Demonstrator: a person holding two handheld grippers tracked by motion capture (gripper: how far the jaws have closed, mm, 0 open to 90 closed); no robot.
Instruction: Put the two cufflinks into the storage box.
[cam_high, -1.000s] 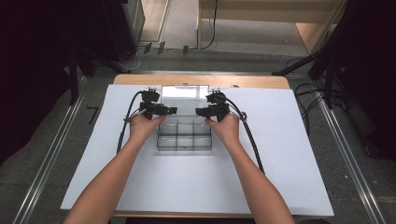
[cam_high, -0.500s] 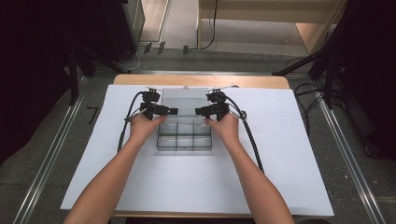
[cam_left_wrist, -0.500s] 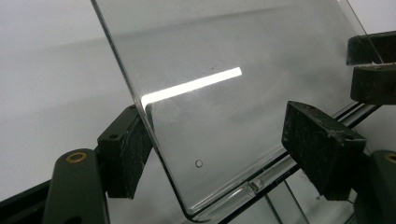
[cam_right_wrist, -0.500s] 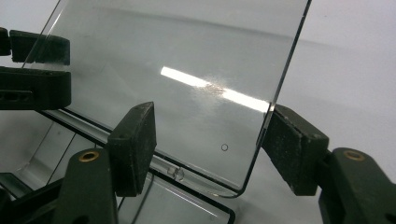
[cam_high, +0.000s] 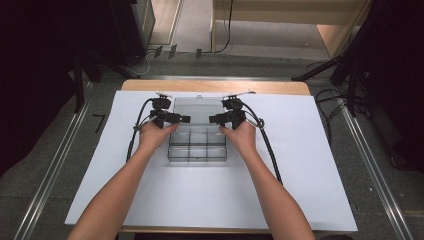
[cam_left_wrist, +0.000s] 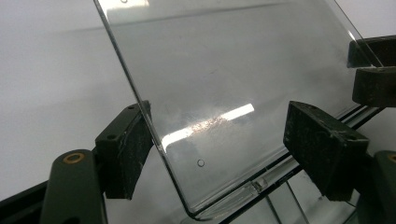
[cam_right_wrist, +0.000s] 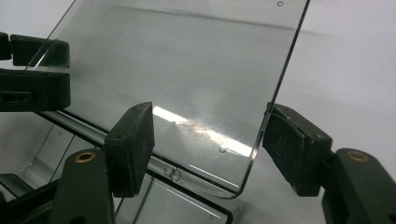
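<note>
Box: we see a clear plastic compartment box (cam_high: 197, 146) near the middle of the white sheet (cam_high: 310, 165) that covers the table, its dividers forming a grid of small cells.

Lid: the clear lid (cam_high: 198, 111) is swung open at the far edge of the box and leans back, away from us; in the left gripper view the lid (cam_left_wrist: 224, 93) rises tilted between our jaws, and in the right gripper view it (cam_right_wrist: 187, 79) does the same.

Left gripper: our left gripper (cam_high: 186, 119) sits at the lid's left edge, pointing inward. In its own view the gripper (cam_left_wrist: 224, 149) has one pad just outside the lid's side edge, close against it, and the other well off the panel on the inner side. Its jaws have just been opening; the lid's edge stands between them and they do not clamp it.

Right gripper: our right gripper (cam_high: 213, 119) mirrors this at the lid's right edge. In its own view the gripper (cam_right_wrist: 210, 149) straddles the lid's side edge, with a visible gap on the inner side. Its jaws have just been opening too, and they do not press the lid.

Hands: our left hand (cam_high: 152, 134) and right hand (cam_high: 241, 136) rest at the box's two far corners.

Cables: a black cable (cam_high: 267, 147) trails back from each gripper across the sheet.
</note>
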